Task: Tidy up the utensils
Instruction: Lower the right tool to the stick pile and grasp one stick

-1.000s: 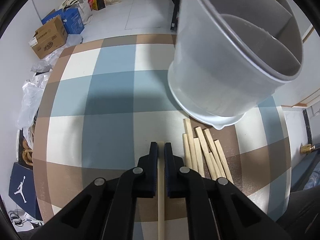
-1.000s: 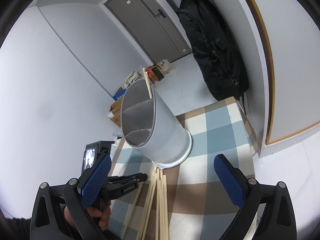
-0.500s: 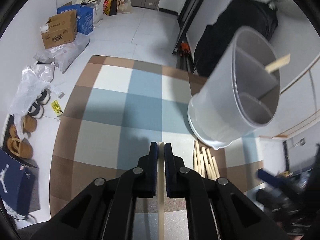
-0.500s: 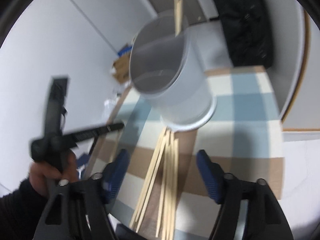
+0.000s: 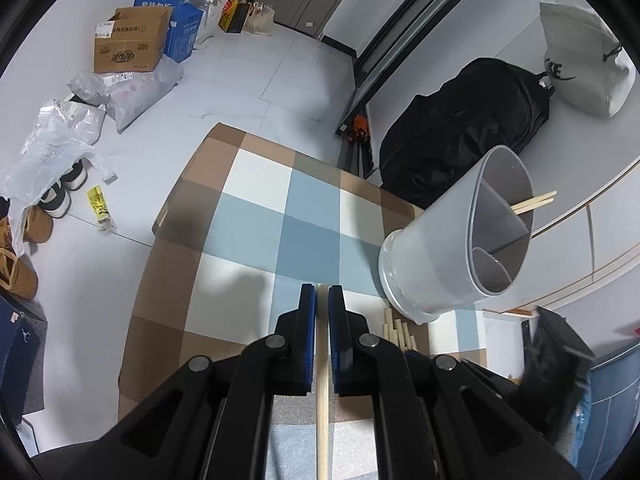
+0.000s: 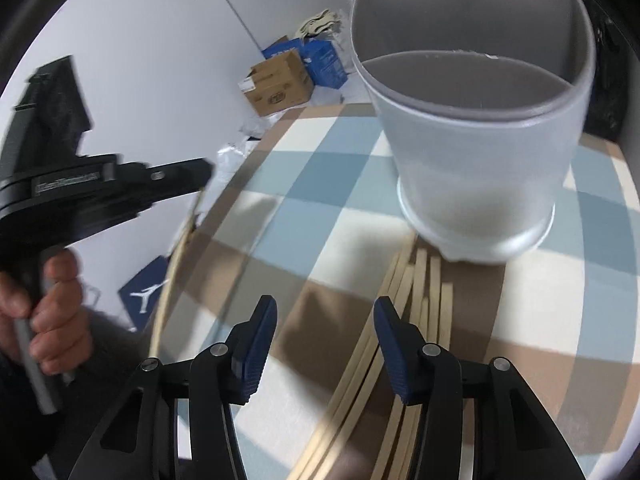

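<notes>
Clamping tight, the left gripper has one chopstick pinched between its fingers, the stick running back toward the camera. Ahead and to the right of those fingers stands the holder, a grey divided tub on the checked tabletop; a pair of chopsticks already pokes out of its far compartment. Just right of the fingers, beside the holder's base, lie the tips of the loose pile.

Over to the right wrist view: the right gripper is closing, fingers about halfway in, and nothing sits between them yet. The pile stretches from under the right finger up to the holder's foot, just ahead. Off to the left, blurred, a hand carries the left gripper with its chopstick hanging below.

So it looks like one stick is on its way to the holder while the right side lines up another pick. Next up, probably: tip the held stick upright over an open compartment and let go, while the right fingers shift a touch rightward to straddle a single stick, not the bundle.
</notes>
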Demonstrator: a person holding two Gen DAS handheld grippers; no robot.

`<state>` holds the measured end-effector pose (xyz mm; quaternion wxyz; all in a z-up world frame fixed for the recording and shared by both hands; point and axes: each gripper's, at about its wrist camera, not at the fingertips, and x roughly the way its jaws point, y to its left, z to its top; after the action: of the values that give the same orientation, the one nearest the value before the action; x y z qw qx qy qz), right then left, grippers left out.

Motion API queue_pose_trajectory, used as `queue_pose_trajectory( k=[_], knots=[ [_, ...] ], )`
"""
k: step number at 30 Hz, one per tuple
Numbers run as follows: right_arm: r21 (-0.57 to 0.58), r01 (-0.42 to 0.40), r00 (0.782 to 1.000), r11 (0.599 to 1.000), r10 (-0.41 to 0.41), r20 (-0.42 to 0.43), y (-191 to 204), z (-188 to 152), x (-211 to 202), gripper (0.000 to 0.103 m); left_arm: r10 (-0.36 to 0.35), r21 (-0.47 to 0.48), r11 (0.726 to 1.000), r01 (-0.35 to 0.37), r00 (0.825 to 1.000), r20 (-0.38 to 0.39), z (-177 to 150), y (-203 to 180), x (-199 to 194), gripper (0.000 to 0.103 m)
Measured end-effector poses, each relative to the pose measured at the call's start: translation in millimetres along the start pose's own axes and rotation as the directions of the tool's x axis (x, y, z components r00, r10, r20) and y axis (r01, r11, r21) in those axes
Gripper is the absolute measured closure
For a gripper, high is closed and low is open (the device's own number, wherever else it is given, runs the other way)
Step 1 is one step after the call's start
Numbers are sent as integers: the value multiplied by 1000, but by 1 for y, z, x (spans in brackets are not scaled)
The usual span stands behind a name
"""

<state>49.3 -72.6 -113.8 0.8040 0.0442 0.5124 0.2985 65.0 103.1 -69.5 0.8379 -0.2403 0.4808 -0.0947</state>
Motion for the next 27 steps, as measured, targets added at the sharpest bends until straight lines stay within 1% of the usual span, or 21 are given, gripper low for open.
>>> queue_pose_trajectory(
  k=[3, 8, 11, 13, 16, 18, 19, 21, 23, 27],
  knots=[
    [29, 13, 1000, 999, -13, -27, -2, 4, 9, 54, -16, -4, 1000, 16, 1000, -1, 1, 1, -2, 101],
    [43, 32, 999, 999, -31, -26, -2, 8, 12, 54, -33, -18, 999, 33, 999, 4, 5, 5, -7, 101],
    [35, 50, 998, 998, -49, -43, 3, 11, 15, 53, -33, -19, 999, 34, 999, 8, 5, 6, -9, 101],
    [28, 48, 998, 998, -46, -51, 7, 12, 18, 53, -36, -20, 999, 36, 999, 10, 6, 7, -10, 101],
    [-2, 68, 996, 998, -68, -61, 12, 15, 21, 53, -35, -21, 999, 35, 999, 12, 5, 8, -11, 101],
    [7, 52, 996, 999, -52, -69, 12, 17, 21, 53, -37, -24, 999, 38, 999, 14, 5, 8, -12, 101],
    [1, 64, 995, 998, -64, -70, 12, 16, 20, 56, -37, -25, 999, 37, 999, 16, 5, 8, -12, 101],
    [-10, 123, 990, 992, -123, -67, 10, 18, 20, 58, -34, -25, 999, 35, 999, 21, 5, 9, -14, 101],
    [5, 140, 987, 990, -139, -81, 5, 21, 23, 59, -35, -26, 999, 35, 999, 21, 5, 9, -14, 101],
    [-13, 170, 981, 985, -171, -94, 7, 27, 28, 63, -28, -17, 999, 29, 999, 24, 5, 8, -14, 101]
  ],
)
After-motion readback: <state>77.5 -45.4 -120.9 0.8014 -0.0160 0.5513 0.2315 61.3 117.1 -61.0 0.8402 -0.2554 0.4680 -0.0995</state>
